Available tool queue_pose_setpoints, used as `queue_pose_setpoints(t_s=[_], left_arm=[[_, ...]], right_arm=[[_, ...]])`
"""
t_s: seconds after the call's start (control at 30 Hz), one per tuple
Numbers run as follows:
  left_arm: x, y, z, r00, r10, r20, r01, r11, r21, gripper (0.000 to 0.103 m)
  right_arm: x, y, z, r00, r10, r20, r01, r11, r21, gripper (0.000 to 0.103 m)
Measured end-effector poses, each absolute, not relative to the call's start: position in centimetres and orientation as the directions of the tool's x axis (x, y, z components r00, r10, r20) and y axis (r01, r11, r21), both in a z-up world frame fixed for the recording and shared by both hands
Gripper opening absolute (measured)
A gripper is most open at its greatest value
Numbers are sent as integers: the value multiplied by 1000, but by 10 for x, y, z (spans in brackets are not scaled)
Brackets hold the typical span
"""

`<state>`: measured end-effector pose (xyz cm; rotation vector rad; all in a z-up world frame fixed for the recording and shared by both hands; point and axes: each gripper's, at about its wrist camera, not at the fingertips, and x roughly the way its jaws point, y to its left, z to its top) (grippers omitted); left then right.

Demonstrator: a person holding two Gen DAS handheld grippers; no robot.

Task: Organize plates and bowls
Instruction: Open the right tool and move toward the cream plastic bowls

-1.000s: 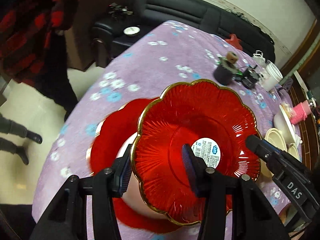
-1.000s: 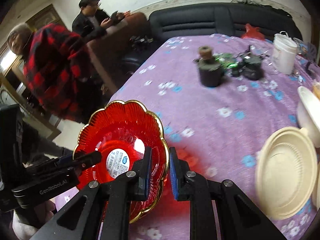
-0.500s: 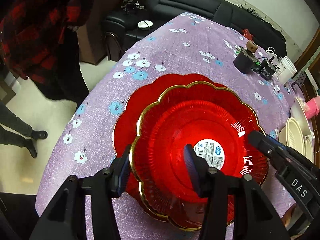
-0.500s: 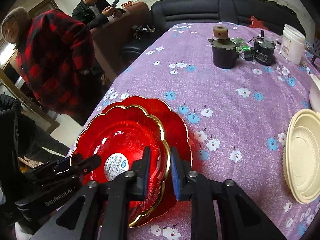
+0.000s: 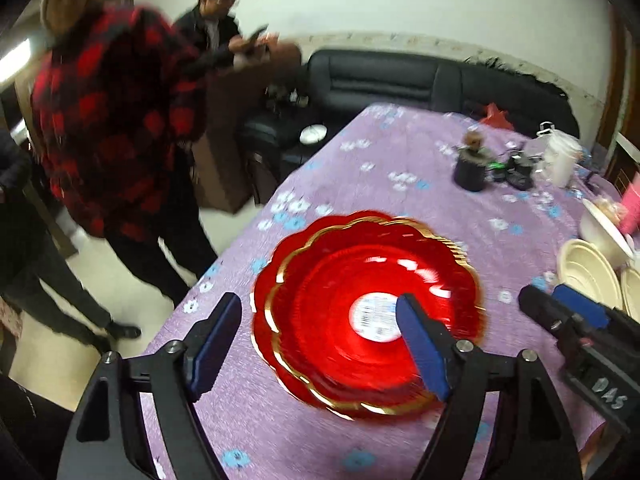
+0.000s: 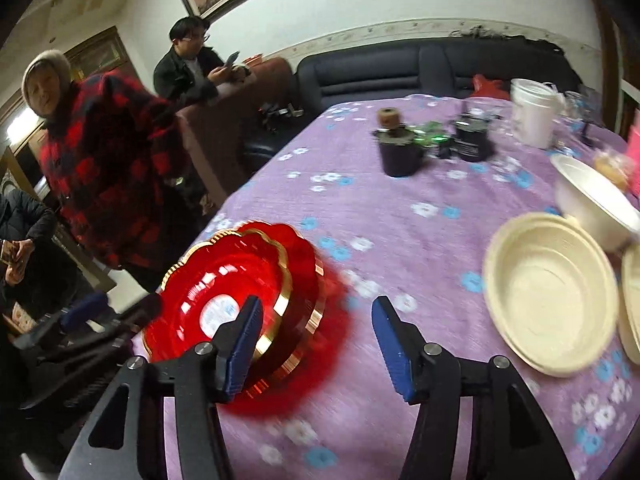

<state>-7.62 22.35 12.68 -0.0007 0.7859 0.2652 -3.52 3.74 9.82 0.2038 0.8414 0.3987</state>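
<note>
- The upper red plate [image 5: 372,300], scalloped and gold-rimmed with a white sticker at its centre, is now lying nested on a second red plate [image 6: 304,256] of the same kind. A second ago it was being carried above the cloth between both grippers.
- The left gripper [image 5: 320,340] is letting go: its jaws are opening and standing wide, with nothing pressed between them. Half a second ago they were straddling the plate's near rim; now the left finger is sitting over bare cloth clear of the rim, while the right finger is hanging over the plate's sticker.
- The right gripper [image 6: 316,340] is doing the same. Its jaws, pinched on the plate's right edge a second ago, are opening, and the gap between them is showing only purple cloth and the red glow beside the stack.
- Both views are blurring, and the stack is looking smaller than before, so both hands seem to be drawing back from it.
- The red pair is resting at the near left corner of the bench [image 6: 400,208], close to its edge.
- For the task, I judge the red plates to be finished as a stack, with neither hand carrying anything.
- The cream plates [image 6: 552,292] and a white bowl [image 6: 592,204] are waiting well apart on the right side, likely next, nearer the right hand.
</note>
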Motion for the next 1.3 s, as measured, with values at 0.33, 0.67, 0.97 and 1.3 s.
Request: queue_pose_setpoints(t_s=[0.33, 0.67, 0.97, 1.3], left_arm=[[-119, 127, 132, 735, 116, -668, -57, 992, 110, 82], [-135, 40, 111, 683, -69, -727, 153, 987, 50, 81], [-139, 10, 101, 637, -119, -761, 215, 976, 27, 81], [-132, 25, 97, 616, -149, -773, 182, 982, -44, 81]], right_arm=[[-92, -56, 76, 650, 342, -678, -92, 922, 377, 64], [-131, -159, 64, 699, 189, -690, 139, 910, 390, 65], [-148, -181, 64, 721, 149, -676, 182, 901, 393, 66], [-152, -161, 70, 744, 107, -660, 153, 934, 323, 70]])
